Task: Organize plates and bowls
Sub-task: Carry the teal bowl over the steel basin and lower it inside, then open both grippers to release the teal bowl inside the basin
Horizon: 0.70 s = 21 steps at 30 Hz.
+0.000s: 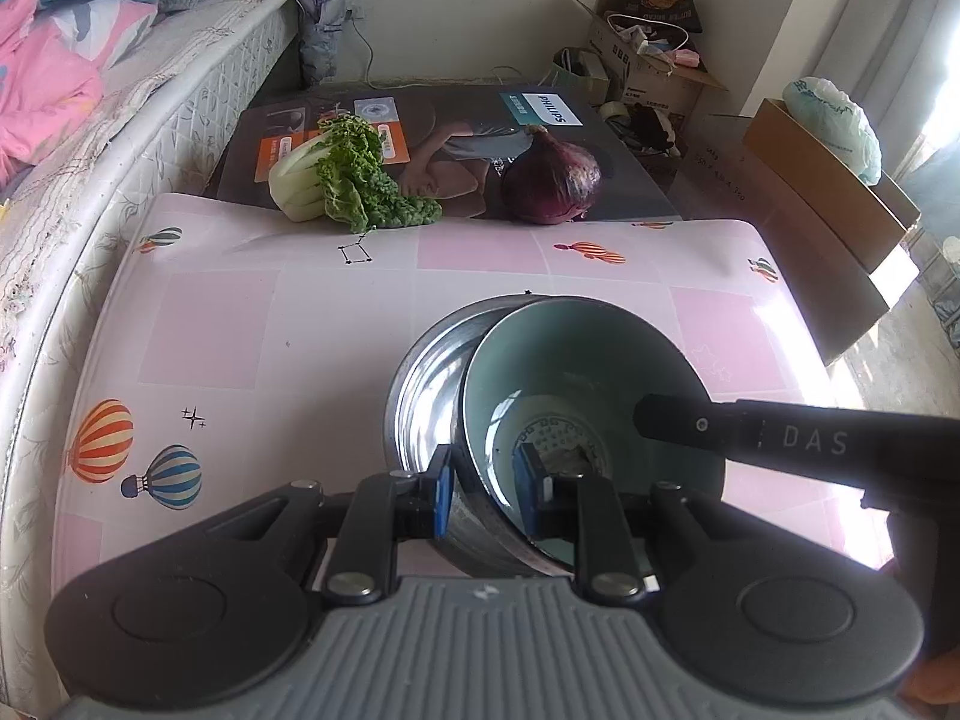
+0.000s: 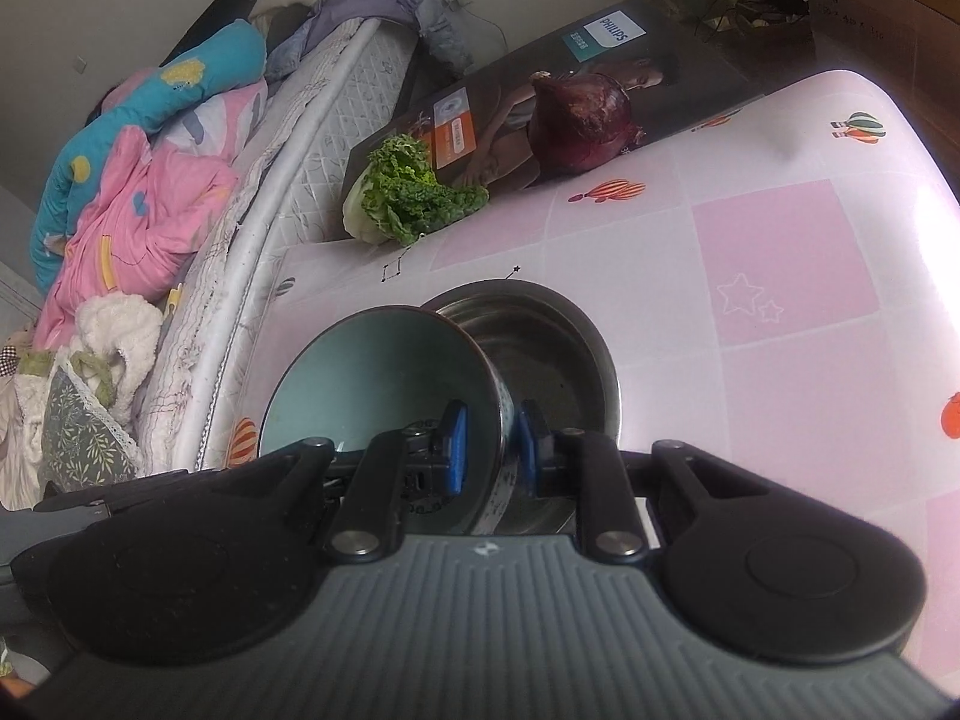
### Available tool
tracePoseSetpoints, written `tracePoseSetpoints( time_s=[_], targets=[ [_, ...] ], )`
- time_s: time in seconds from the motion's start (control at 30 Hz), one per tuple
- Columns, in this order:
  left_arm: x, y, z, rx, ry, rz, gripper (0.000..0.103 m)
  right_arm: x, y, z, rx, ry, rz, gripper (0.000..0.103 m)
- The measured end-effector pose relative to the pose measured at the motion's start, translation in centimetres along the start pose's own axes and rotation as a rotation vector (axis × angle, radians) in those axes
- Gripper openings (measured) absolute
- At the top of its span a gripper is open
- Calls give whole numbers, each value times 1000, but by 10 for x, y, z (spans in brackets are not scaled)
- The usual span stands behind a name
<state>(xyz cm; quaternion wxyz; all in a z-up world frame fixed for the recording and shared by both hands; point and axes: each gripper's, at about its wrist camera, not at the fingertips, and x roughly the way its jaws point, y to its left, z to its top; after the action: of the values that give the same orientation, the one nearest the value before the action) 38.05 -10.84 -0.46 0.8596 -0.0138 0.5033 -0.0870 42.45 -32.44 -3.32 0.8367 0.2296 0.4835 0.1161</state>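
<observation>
A teal bowl (image 1: 588, 372) (image 2: 372, 372) hangs tilted over a steel bowl (image 1: 420, 396) (image 2: 540, 348), which rests on the pink balloon-print table (image 1: 240, 330) (image 2: 780, 270). My left gripper (image 1: 486, 492) is shut on the teal bowl's left wall, one blue pad inside and one outside. On the opposite wall my right gripper (image 2: 492, 450) is shut the same way. One of its black fingers (image 1: 678, 426) reaches in over the bowl from the right in the left wrist view. The teal bowl's underside is hidden, so I cannot tell whether it touches the steel bowl.
A leafy green cabbage (image 1: 342, 174) (image 2: 414, 192) and a red onion (image 1: 552, 180) (image 2: 582, 120) lie on a flat Philips box (image 1: 468, 114) at the table's far edge. A bed with bedding (image 1: 90, 150) runs along the left. Cardboard boxes (image 1: 828, 192) stand at the right.
</observation>
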Motion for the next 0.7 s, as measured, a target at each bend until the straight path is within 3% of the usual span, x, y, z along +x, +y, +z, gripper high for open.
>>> tracePoseSetpoints(
  time_s=[0.33,0.7],
  targets=[
    [35,7,-3,6,44,-1,22,42,-13,-3,7,34,-58,18],
    [20,6,3,9,-11,-40,35,25,-16,2,42,-28,-15,22]
  ],
)
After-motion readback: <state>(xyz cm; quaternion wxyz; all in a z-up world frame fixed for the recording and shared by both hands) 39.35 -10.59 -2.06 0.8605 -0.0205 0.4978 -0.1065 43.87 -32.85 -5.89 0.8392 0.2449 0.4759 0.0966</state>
